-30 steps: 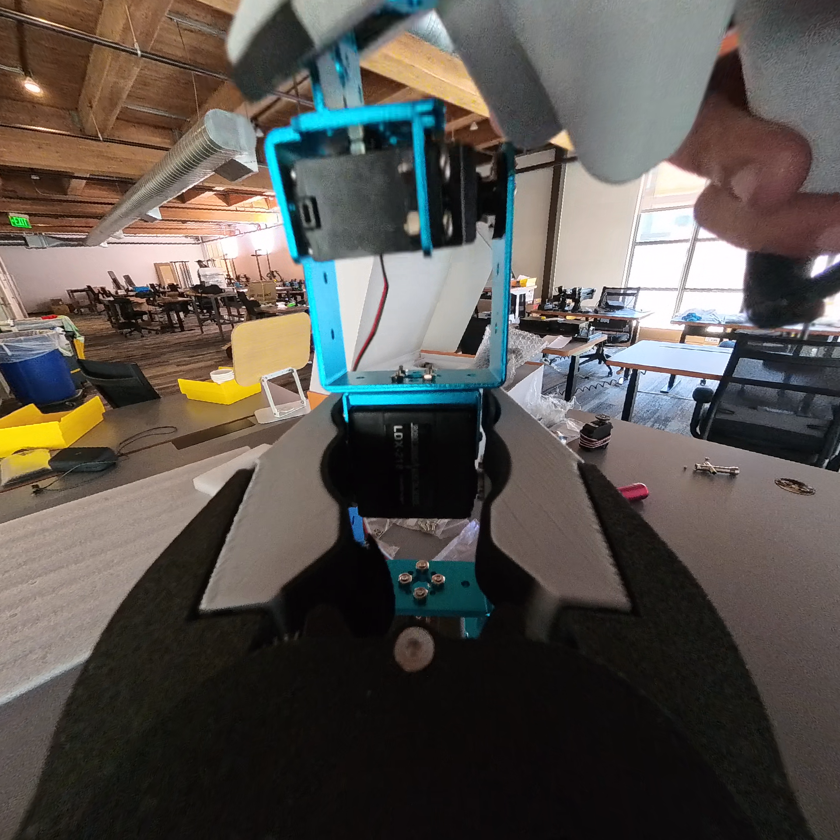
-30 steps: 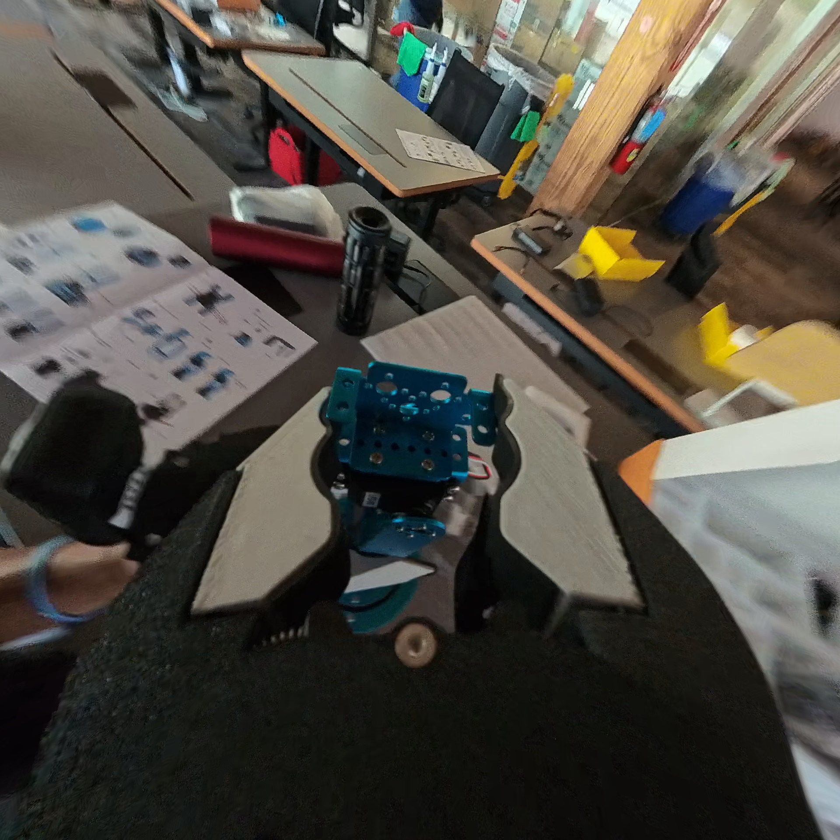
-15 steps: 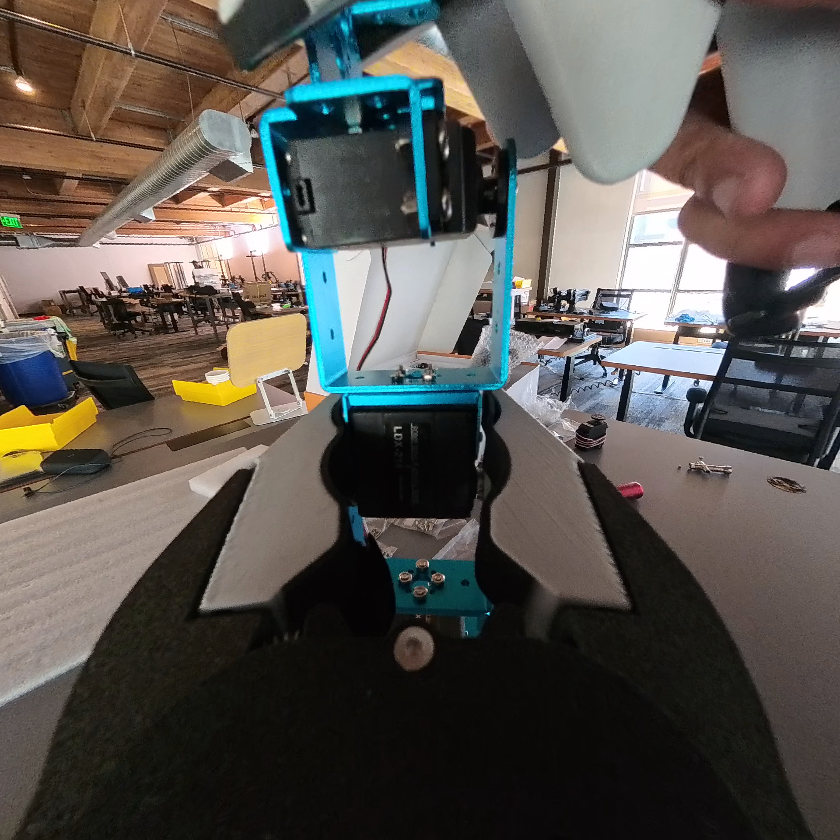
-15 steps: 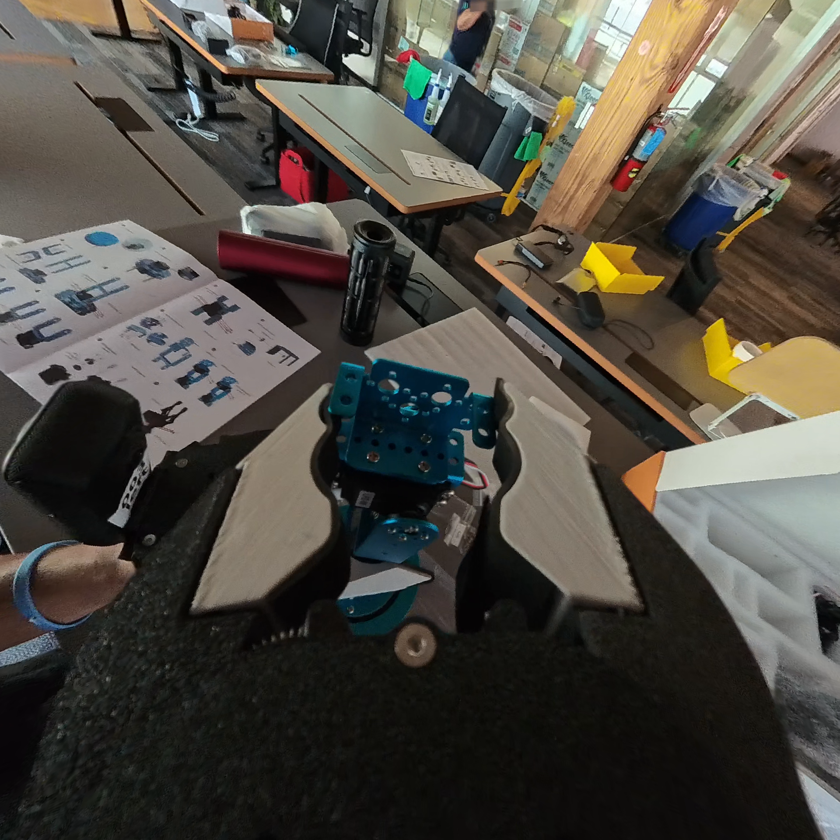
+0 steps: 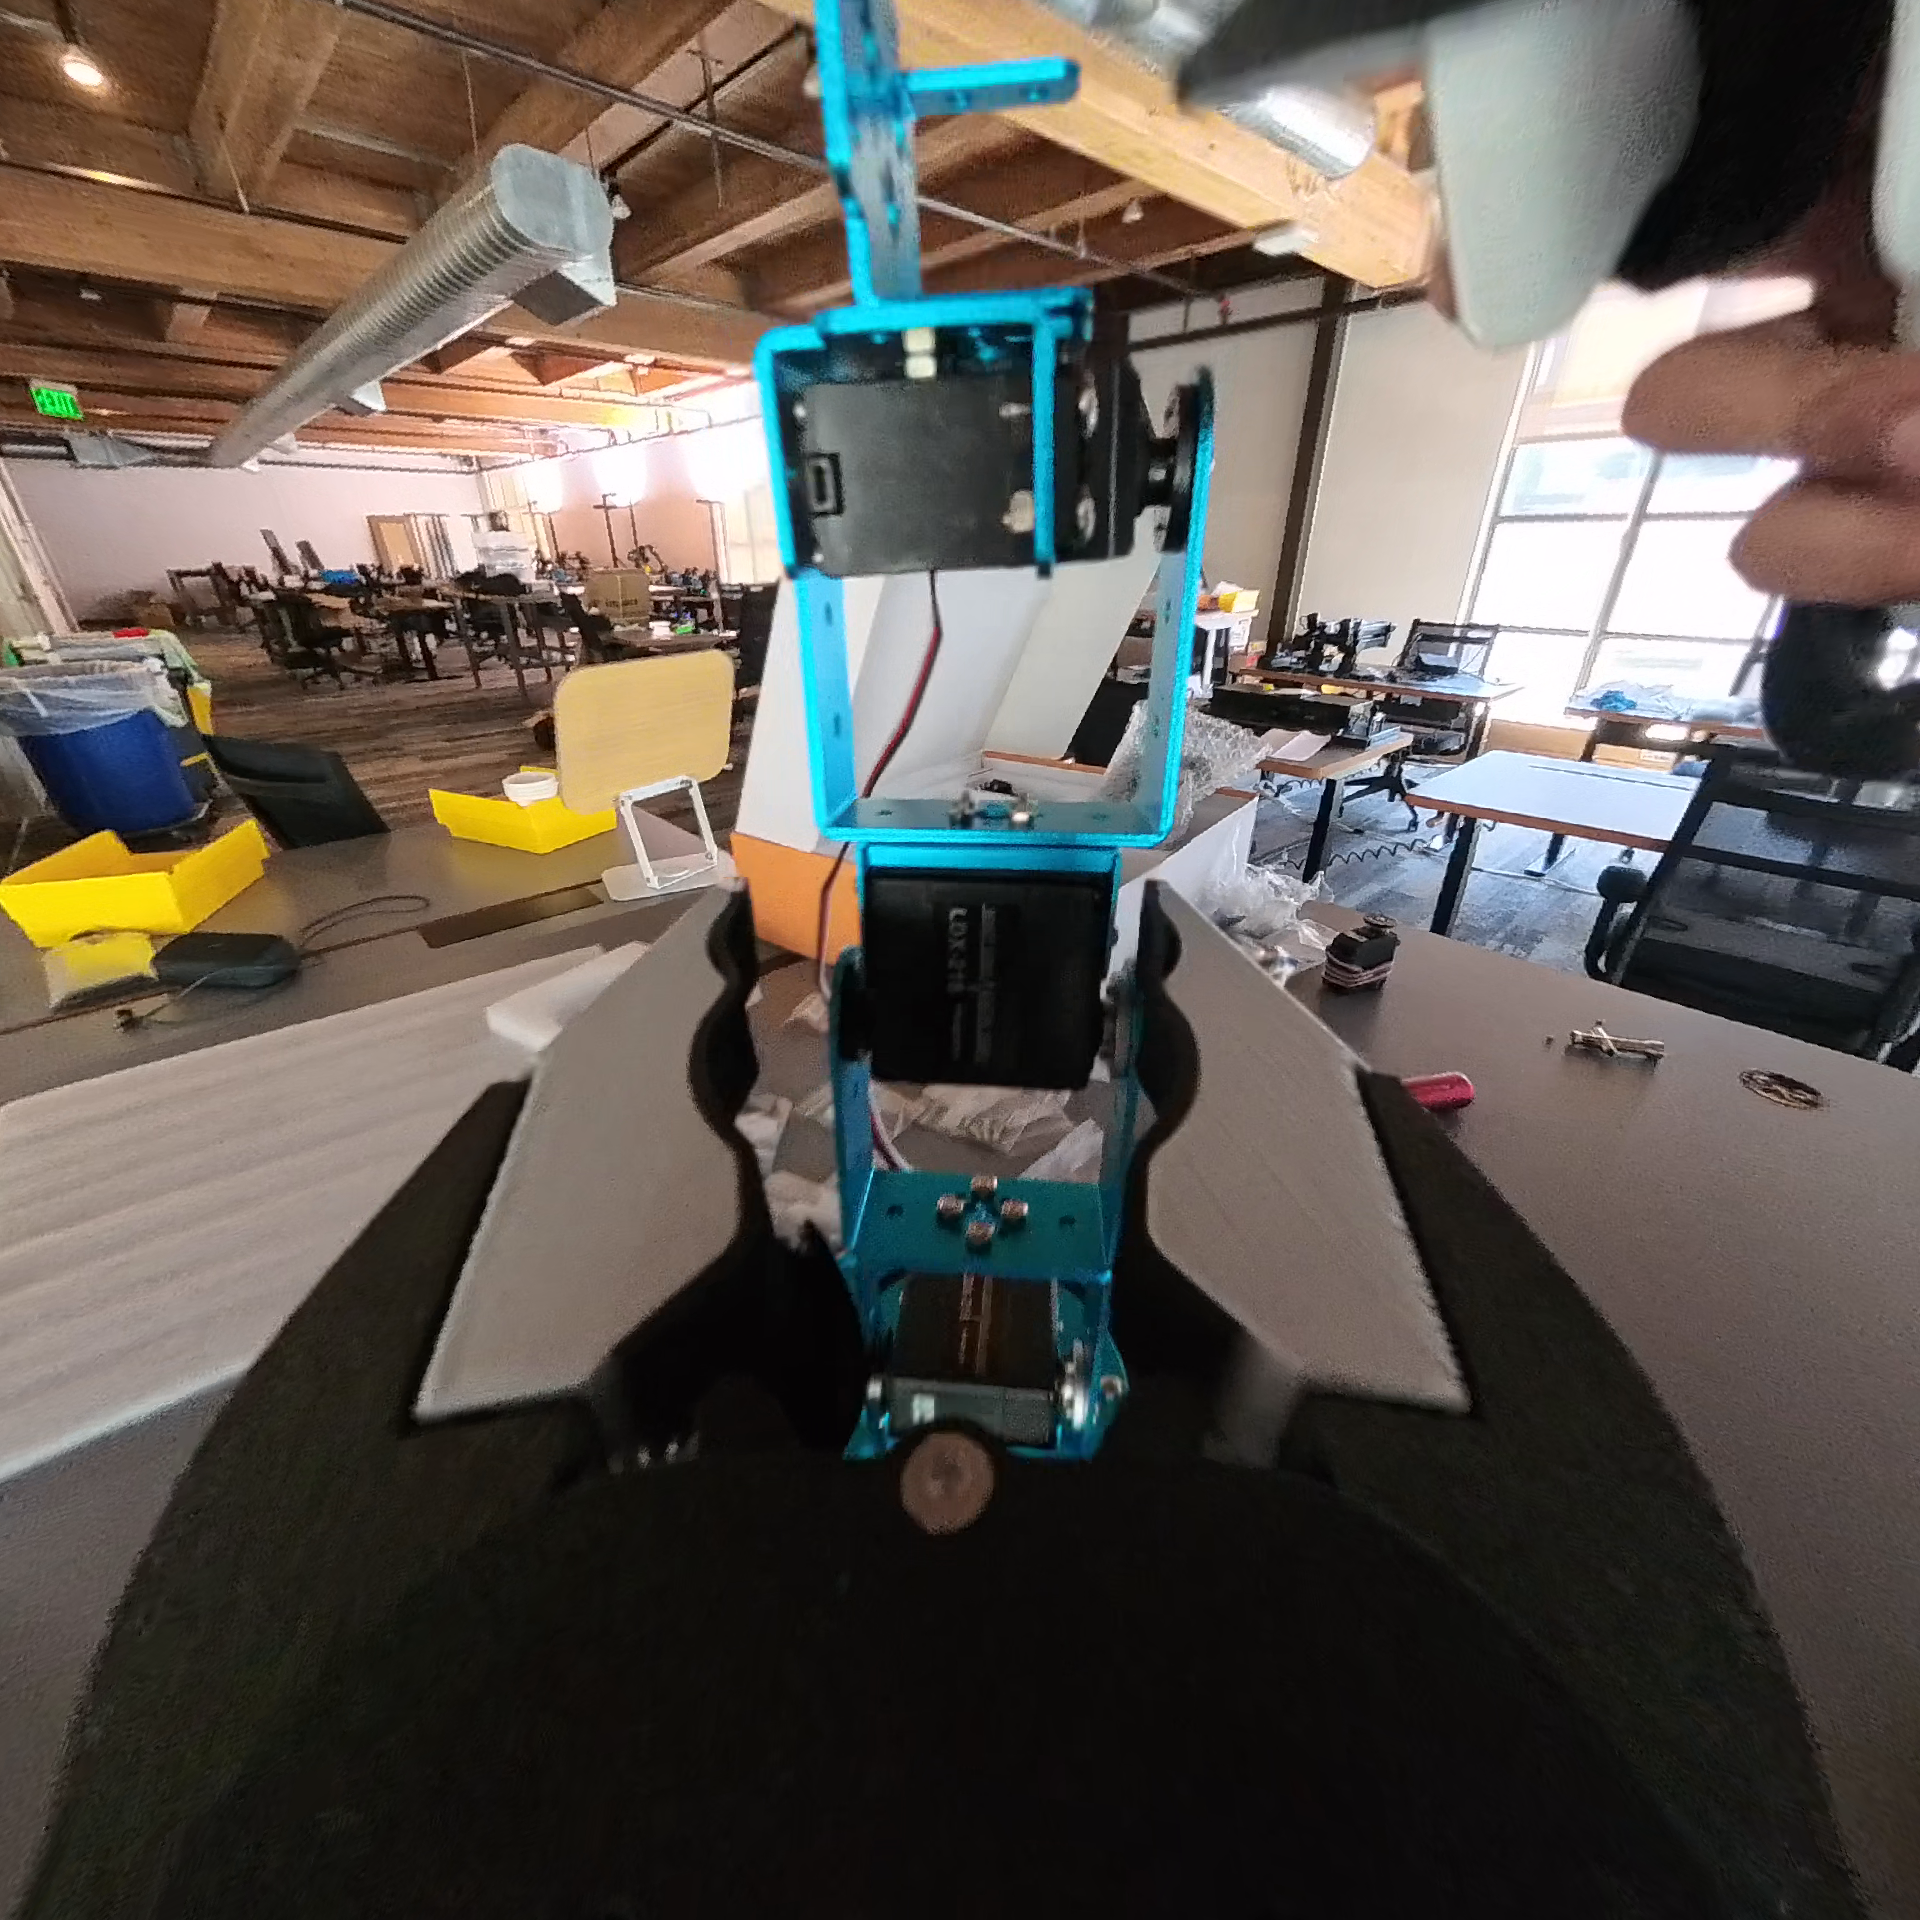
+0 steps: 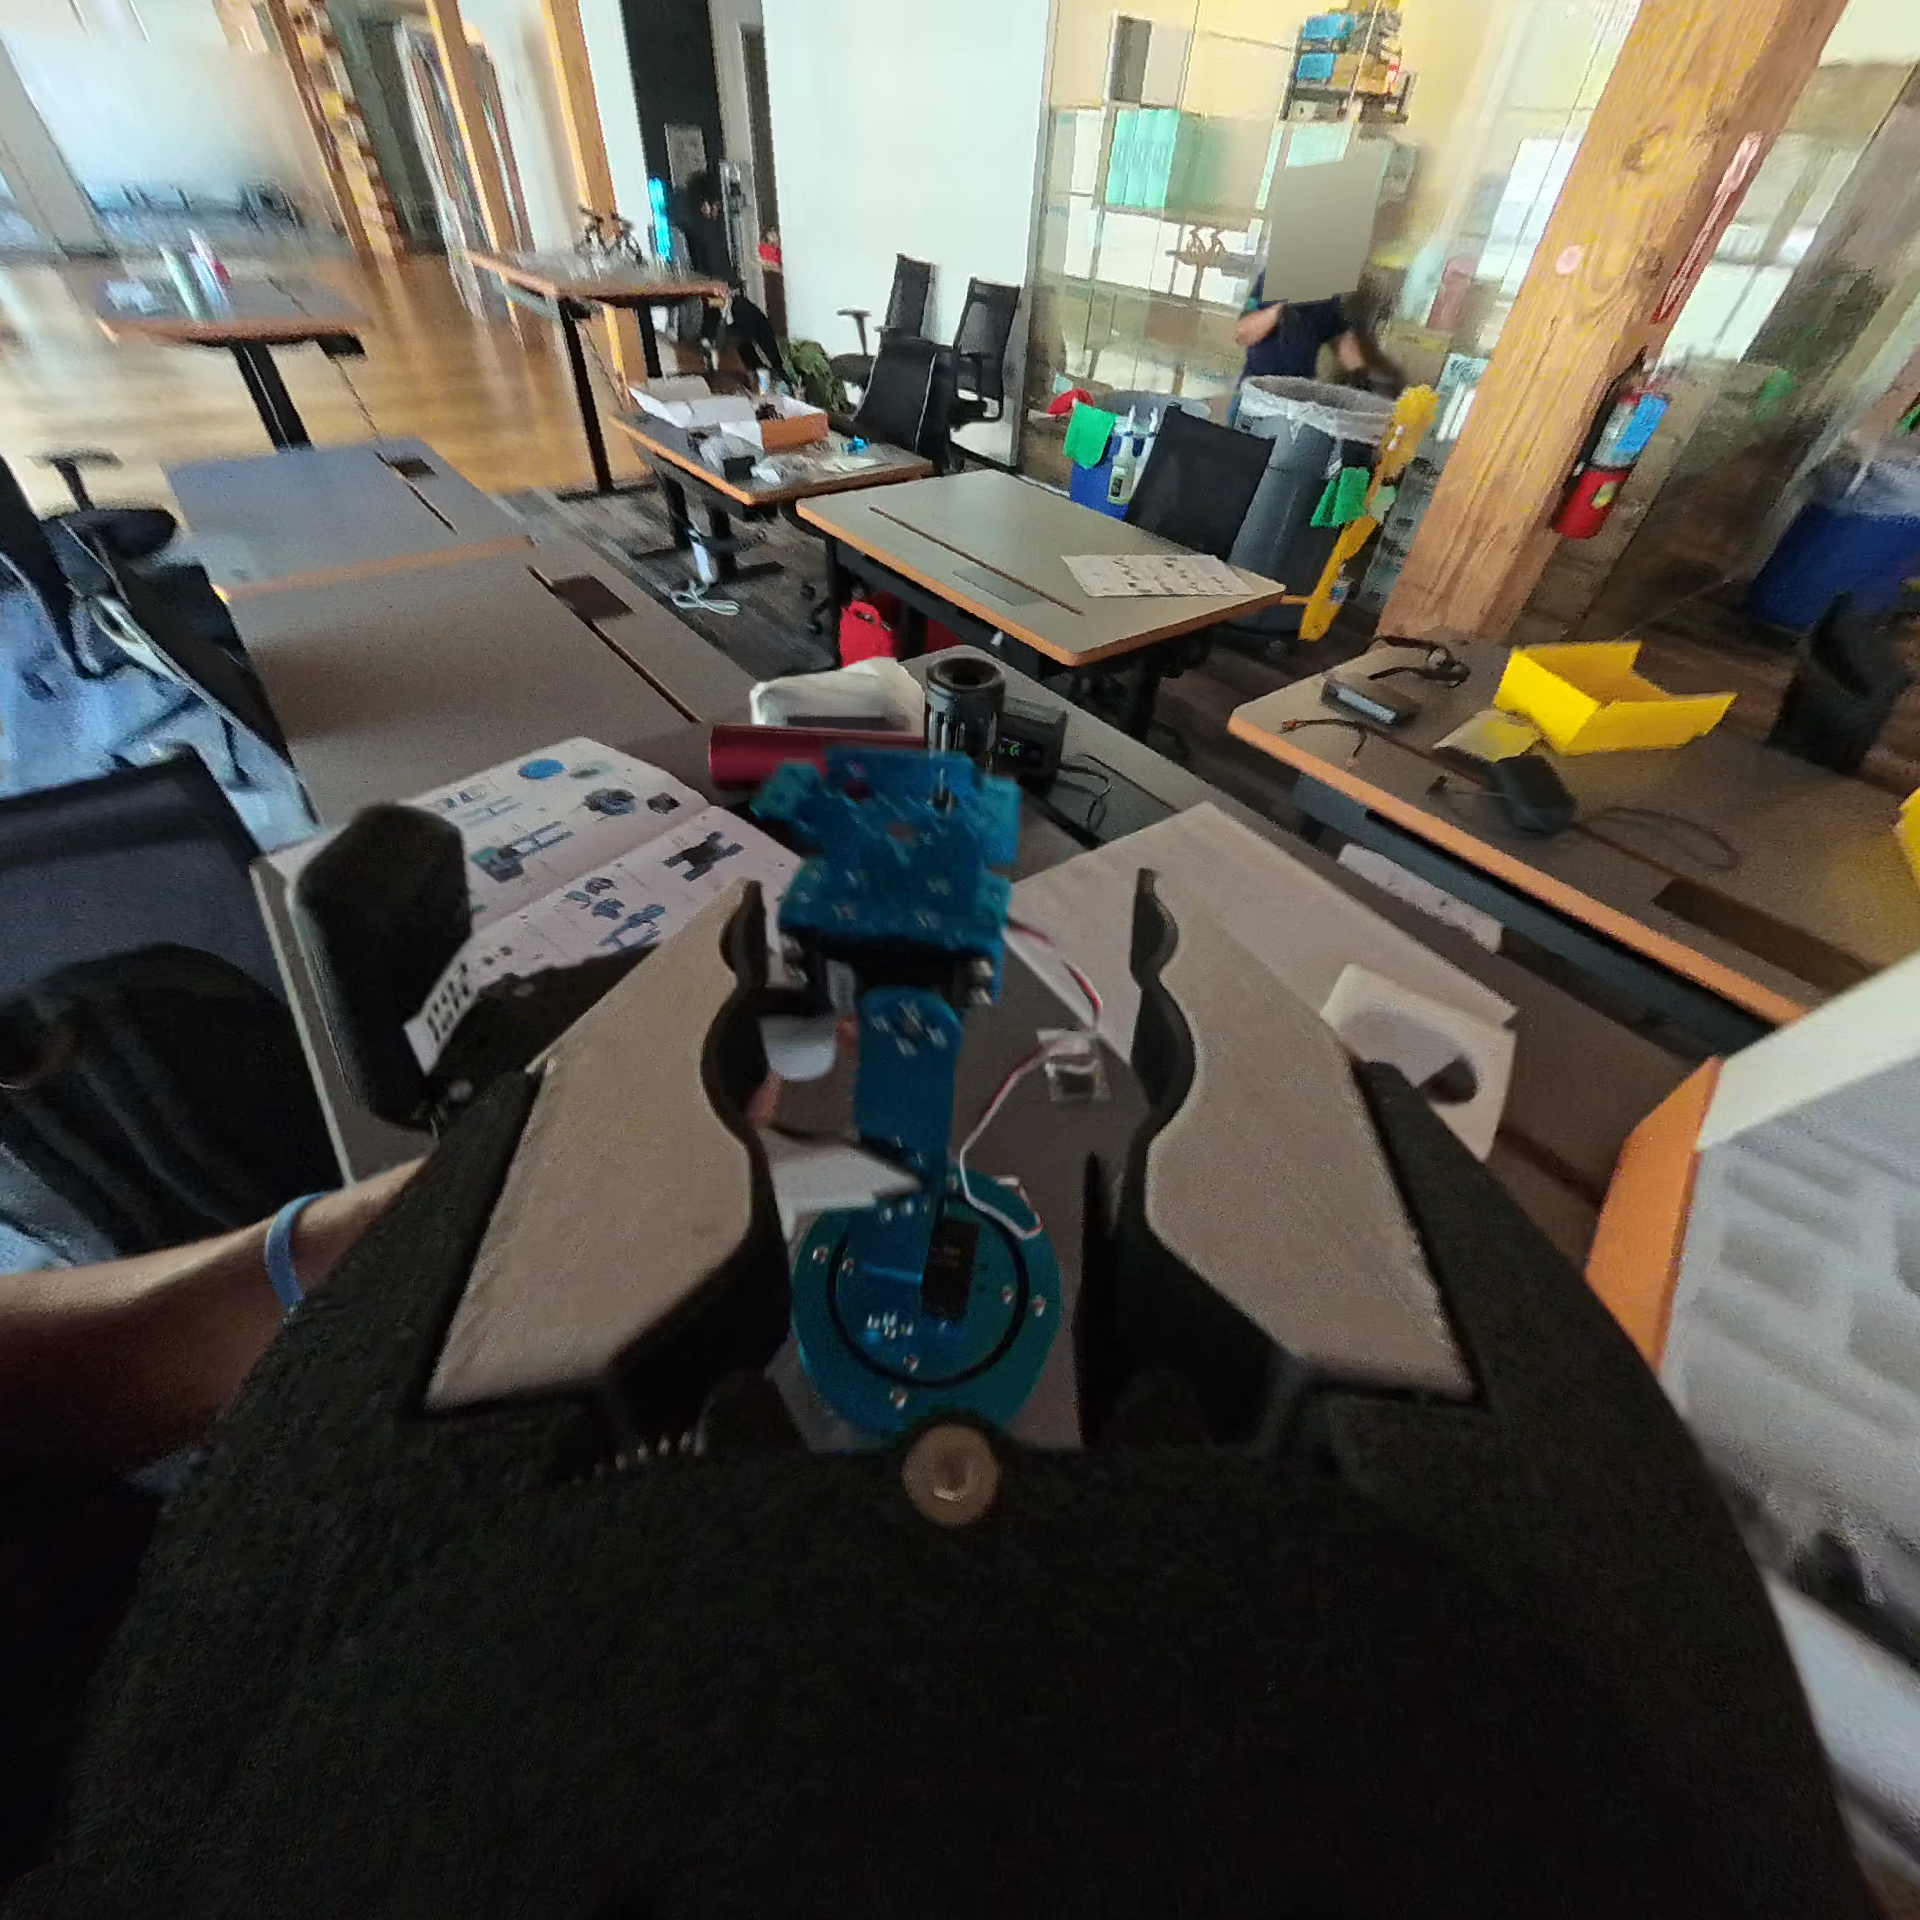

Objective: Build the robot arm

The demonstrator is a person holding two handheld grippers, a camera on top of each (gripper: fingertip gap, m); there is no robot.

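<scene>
Both grippers opened since the earlier frames: left gripper [image 5: 940,1049] fingers now spread apart from the blue servo arm [image 5: 977,644], which stands between them ungripped; right gripper [image 6: 940,1029] also wide open, arm's top bracket [image 6: 894,862] between its fingers, round base [image 6: 925,1314] on the desk [image 6: 1600,1091]

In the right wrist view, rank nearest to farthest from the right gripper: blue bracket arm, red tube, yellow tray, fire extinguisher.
From the right gripper:
1. Blue bracket arm, between its fingers.
2. Red tube, just behind, same desk.
3. Yellow tray, next desk, right.
4. Fire extinguisher, on far post.
</scene>
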